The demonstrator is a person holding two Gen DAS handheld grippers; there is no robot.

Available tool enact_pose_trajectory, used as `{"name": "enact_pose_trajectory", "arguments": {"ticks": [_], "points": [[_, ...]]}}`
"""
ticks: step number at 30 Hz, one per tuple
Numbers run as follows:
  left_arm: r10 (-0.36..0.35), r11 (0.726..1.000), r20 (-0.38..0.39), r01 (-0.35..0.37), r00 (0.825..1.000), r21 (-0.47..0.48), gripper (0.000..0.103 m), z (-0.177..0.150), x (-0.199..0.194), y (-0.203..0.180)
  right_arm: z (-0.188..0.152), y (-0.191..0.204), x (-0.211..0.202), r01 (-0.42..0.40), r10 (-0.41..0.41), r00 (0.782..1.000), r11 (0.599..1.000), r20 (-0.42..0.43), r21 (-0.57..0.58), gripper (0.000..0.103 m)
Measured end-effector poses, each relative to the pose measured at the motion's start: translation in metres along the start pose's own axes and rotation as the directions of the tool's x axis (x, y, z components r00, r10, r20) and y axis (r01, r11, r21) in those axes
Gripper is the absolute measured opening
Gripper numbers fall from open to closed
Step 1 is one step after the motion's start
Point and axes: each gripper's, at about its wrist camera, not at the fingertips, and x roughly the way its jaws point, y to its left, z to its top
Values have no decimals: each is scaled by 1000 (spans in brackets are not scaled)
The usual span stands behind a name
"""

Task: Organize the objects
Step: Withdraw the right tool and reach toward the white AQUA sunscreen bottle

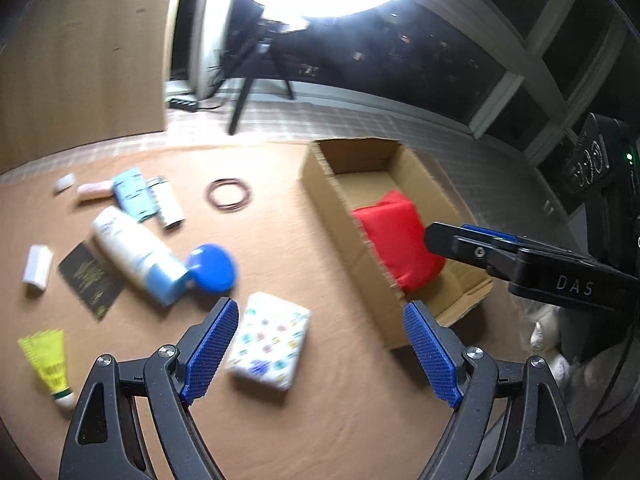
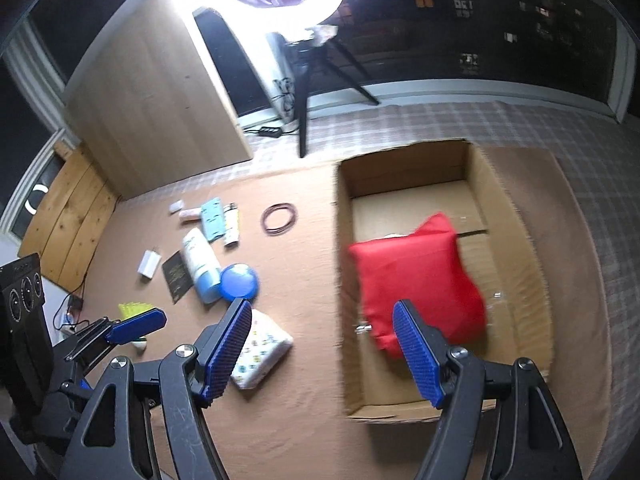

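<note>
Left wrist view: left hand-held gripper spread wide, empty, above a patterned tissue pack; lotion bottle and blue lid beyond.

Right wrist view: right hand-held gripper released, empty; red pouch inside the cardboard box.

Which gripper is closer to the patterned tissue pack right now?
Left. The left gripper hangs open right over the patterned tissue pack, which lies beside its left finger. The right gripper is open further right, at the cardboard box holding the red pouch.
</note>
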Motion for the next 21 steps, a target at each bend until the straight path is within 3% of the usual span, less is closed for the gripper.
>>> {"name": "enact_pose_trajectory", "arguments": {"ticks": [8, 21], "points": [[48, 997, 10, -47, 999, -68, 87, -26, -32, 58, -14, 33, 11, -53, 53, 999, 999, 14, -10, 70], [100, 983, -22, -102, 995, -154, 87, -66, -52, 132, -41, 74, 52, -84, 86, 991, 996, -105, 21, 70]]}}
